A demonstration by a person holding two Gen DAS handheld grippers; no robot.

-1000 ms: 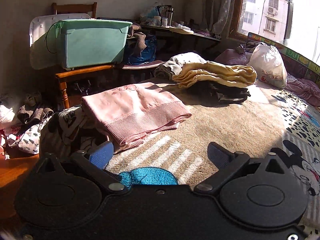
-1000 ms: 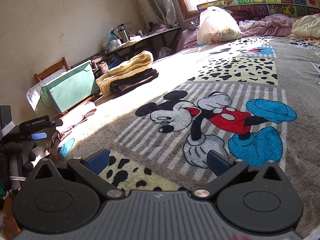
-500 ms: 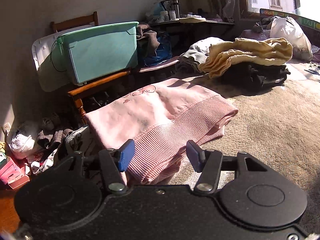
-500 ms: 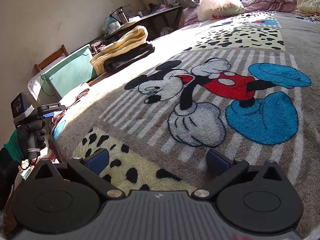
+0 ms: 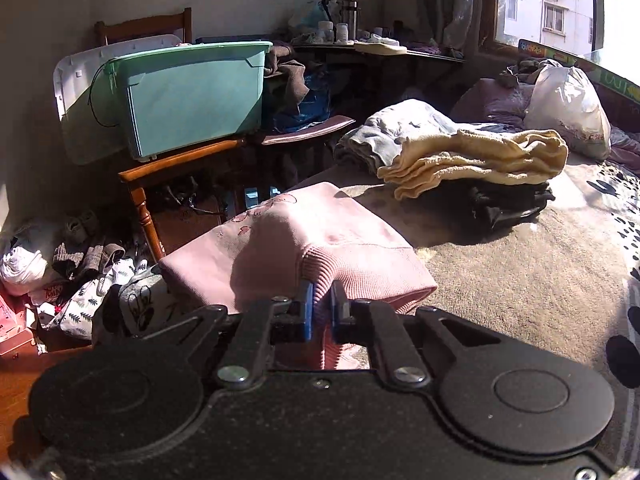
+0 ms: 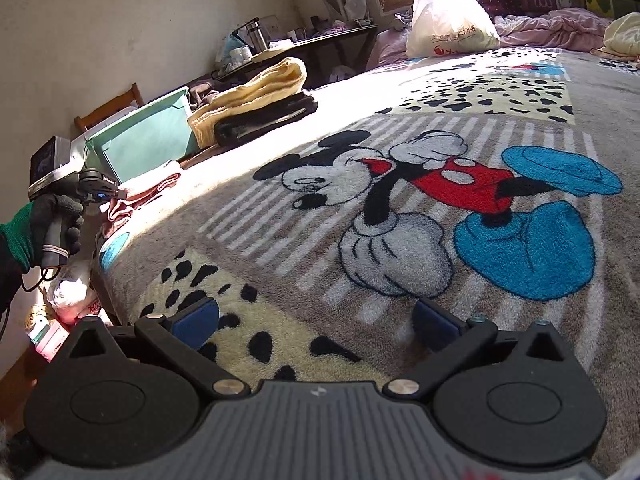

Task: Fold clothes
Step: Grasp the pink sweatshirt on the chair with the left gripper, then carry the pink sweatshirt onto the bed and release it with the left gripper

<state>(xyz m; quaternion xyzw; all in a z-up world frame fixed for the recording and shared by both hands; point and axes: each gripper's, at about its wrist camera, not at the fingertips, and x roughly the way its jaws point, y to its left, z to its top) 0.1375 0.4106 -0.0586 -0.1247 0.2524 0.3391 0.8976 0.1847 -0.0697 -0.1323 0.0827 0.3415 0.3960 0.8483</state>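
Left gripper (image 5: 321, 306) fingers pinching pink sweater (image 5: 296, 256) ribbed hem; right gripper (image 6: 316, 324) fingers wide over blanket (image 6: 400, 240)

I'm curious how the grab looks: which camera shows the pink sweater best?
The left wrist view: the pink sweater fills the middle, its ribbed hem pinched in the left gripper. The right wrist view shows only a small pink strip at the bed's far edge.

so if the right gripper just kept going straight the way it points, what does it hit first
Most likely the printed plush blanket itself. The open right gripper hangs low over its spotted yellow patch, and nothing stands in front of it before the cartoon mouse print. How high it hangs is unclear.
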